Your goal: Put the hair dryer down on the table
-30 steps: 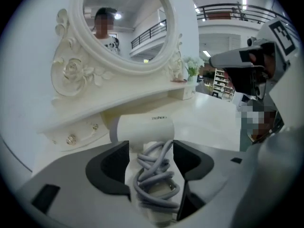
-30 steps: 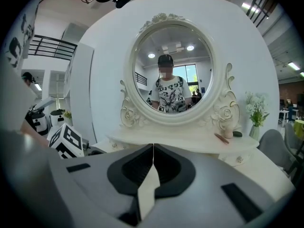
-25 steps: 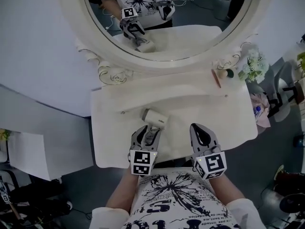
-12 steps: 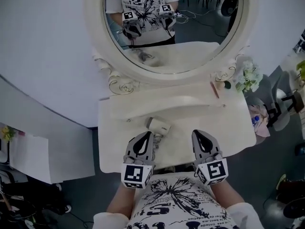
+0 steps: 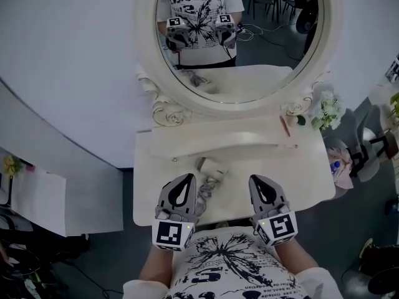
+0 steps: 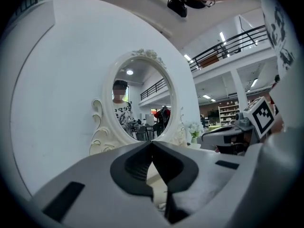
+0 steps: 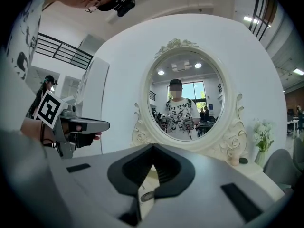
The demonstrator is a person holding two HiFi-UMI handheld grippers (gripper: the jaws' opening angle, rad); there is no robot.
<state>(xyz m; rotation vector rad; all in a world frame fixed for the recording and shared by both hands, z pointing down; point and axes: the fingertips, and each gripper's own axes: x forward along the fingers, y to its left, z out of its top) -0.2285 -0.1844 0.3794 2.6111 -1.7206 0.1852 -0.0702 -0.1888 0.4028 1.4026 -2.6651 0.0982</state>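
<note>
The hair dryer, a stubby cream barrel with a smooth shell, lies on the glossy white table at mid-frame, just beyond the left gripper, whose jaws are pressed together and empty; the right gripper, lower right of it, is closed too

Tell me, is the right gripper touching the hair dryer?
Apart. The head view shows a strip of bare table between the right gripper and the hair dryer, which lies flat on the table.
</note>
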